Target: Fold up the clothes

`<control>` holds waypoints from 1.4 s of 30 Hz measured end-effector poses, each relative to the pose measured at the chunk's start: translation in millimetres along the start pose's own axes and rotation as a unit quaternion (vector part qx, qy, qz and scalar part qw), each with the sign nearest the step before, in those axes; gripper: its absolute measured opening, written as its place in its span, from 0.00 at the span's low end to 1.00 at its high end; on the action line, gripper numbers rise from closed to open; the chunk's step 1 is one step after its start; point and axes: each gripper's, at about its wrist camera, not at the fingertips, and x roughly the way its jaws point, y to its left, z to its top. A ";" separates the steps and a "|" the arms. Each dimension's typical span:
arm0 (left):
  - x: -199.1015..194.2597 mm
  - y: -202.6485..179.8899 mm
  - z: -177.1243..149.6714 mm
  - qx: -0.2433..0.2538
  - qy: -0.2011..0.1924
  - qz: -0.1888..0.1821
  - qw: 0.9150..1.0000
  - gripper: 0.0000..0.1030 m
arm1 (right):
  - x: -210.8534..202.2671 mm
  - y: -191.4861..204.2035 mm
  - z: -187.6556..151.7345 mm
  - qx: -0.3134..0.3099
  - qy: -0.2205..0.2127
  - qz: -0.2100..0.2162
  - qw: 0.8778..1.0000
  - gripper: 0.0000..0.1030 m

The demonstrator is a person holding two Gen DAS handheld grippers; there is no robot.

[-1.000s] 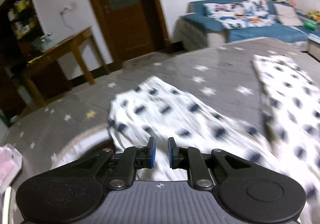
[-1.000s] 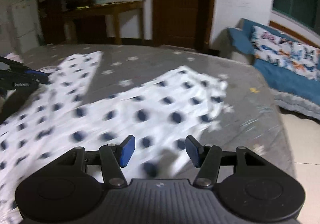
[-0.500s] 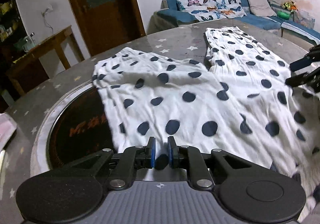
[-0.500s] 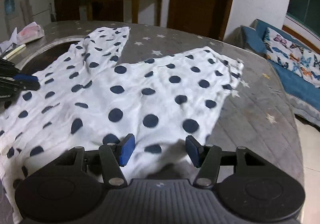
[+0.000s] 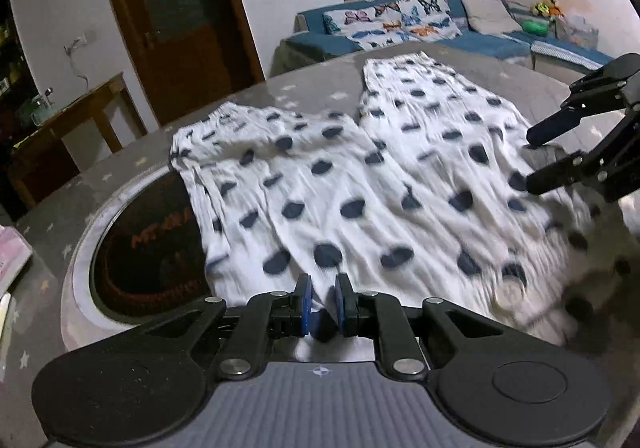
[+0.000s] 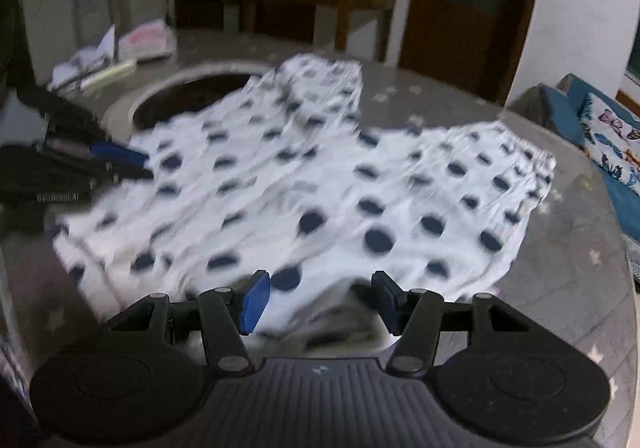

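White trousers with dark blue dots [image 5: 360,183] lie spread on the round grey table, both legs reaching away from me; they also show in the right wrist view [image 6: 320,187]. My left gripper [image 5: 322,302] is shut on the near edge of the trousers, with cloth pinched between its blue pads. My right gripper [image 6: 320,298] is open, its fingers either side of the near edge of the cloth, which bunches up between them. In the left wrist view the right gripper [image 5: 560,155] appears at the right, open over the cloth edge. The left gripper [image 6: 120,159] appears at the left of the right wrist view.
The table [image 5: 60,207] has a round dark inset with a pale rim [image 5: 140,240], partly covered by the cloth. Papers and a pink bag [image 6: 132,43] lie at its far edge. A wooden side table [image 6: 320,3], door and blue sofa [image 5: 440,27] stand beyond.
Both grippers have moved along the near edge of the trousers and lower. The left stays shut on the cloth, the right stays open. The cloth has shifted and bunched near the right gripper.
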 end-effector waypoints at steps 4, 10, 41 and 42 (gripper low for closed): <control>-7.1 2.7 -6.8 -0.009 0.001 -0.009 1.000 0.14 | -9.1 3.6 -10.9 0.011 0.008 0.001 1.000 0.56; -16.3 5.9 -12.9 -0.019 0.012 -0.020 1.000 0.12 | -24.1 6.8 -22.5 0.016 0.015 0.010 1.000 0.56; 18.4 48.1 12.0 -0.067 0.037 -0.002 0.997 0.15 | 35.8 -89.8 15.5 0.100 -0.003 -0.020 0.995 0.60; 18.4 49.1 11.9 -0.067 0.038 -0.002 0.997 0.15 | 34.7 -93.8 14.2 0.103 -0.001 -0.024 0.994 0.60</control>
